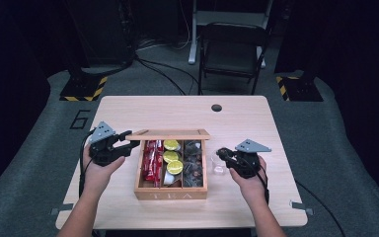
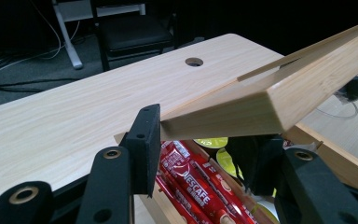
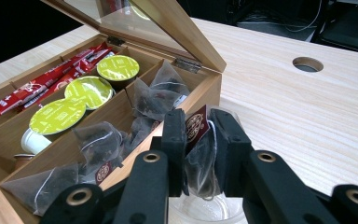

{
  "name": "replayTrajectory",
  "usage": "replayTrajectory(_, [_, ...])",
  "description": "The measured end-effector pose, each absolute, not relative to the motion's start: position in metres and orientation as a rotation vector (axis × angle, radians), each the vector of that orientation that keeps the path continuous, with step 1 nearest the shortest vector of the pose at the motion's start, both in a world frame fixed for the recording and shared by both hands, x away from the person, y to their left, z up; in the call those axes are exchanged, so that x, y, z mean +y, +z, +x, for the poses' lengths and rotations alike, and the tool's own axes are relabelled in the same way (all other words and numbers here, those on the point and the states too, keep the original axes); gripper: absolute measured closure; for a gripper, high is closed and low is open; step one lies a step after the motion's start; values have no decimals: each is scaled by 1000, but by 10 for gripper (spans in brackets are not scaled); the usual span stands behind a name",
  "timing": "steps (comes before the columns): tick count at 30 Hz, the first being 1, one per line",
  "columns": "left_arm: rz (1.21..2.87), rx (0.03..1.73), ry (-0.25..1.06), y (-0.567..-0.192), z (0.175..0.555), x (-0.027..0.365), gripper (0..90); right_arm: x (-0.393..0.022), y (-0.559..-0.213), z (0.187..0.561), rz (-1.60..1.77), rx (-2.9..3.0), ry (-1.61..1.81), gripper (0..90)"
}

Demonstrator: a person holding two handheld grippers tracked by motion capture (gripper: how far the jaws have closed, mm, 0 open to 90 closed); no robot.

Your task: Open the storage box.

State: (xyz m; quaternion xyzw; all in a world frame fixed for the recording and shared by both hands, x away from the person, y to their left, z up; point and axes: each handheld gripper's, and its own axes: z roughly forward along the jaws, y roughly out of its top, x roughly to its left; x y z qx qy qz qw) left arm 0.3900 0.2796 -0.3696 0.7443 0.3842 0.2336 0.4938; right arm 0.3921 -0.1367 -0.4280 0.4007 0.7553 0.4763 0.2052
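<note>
A wooden tea box (image 1: 171, 191) stands mid-table with its glass-paned lid (image 1: 170, 134) raised. My left gripper (image 1: 131, 140) is shut on the lid's left edge (image 2: 279, 98) and holds it up; its jaws (image 2: 200, 135) clamp the wood. Inside lie red Nescafe sticks (image 2: 191, 182), green-topped capsules (image 3: 81, 91) and dark pyramid tea bags (image 3: 158, 93). To the right of the box my right gripper (image 1: 222, 154) is shut on one tea bag (image 3: 200, 158), which hangs between its pads (image 3: 175, 135) just above a clear glass cup (image 3: 205, 210).
The clear cup (image 1: 218, 168) sits close to the box's right wall (image 3: 205, 95). A round cable hole (image 1: 216, 107) lies in the far tabletop. A dark folding chair (image 1: 232, 49) stands beyond the table. Bare wood stretches behind and to the right of the box.
</note>
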Motion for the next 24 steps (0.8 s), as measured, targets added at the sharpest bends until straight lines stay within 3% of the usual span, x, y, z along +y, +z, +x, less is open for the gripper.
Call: replayTrajectory(24, [1810, 931, 567, -370, 390, 280, 546, -134, -441, 399, 1134, 2139, 1290, 757])
